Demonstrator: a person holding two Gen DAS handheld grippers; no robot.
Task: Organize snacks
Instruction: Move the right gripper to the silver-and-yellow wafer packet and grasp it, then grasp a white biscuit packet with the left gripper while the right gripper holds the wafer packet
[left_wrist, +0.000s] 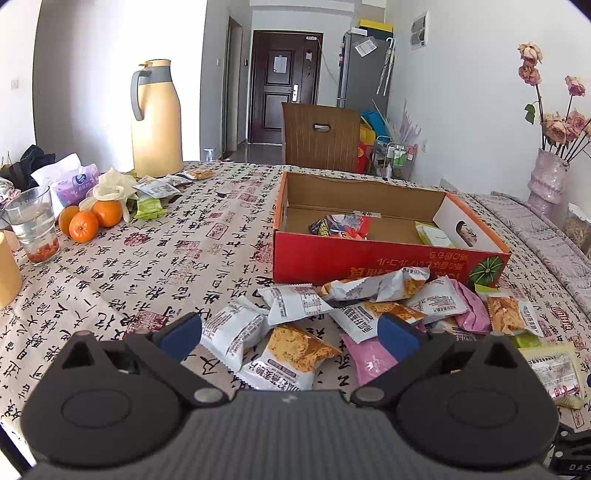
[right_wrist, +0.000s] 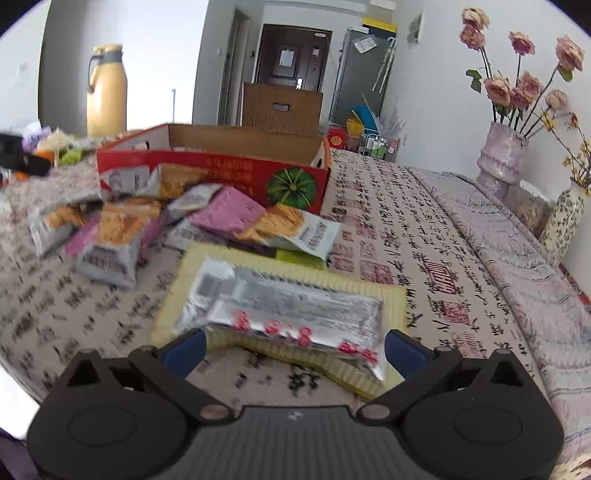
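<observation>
On the tabletop (left_wrist: 155, 266), near side of the red box (left_wrist: 369, 264), the snack pile (left_wrist: 369, 310) sits loose and overlapping; the box already has a few packets in it. Your left claw (left_wrist: 291, 334) is spread wide and empty, low over the pile's left end, a biscuit packet (left_wrist: 295, 356) right between its fingers. Your right claw (right_wrist: 295, 350) is also wide and empty, straddling the near edge of the flat yellow packet (right_wrist: 288, 299) at the pile's right end; that view is blurred, so settle before closing. Advice: take one packet per claw, pinch on a crimped edge, not the puffed middle, or it'll likely squirt out. Lift clear of the neighbouring packets, carry over the box wall, release low inside. The yellow one lies flat, so get a finger under its raised near edge first.
</observation>
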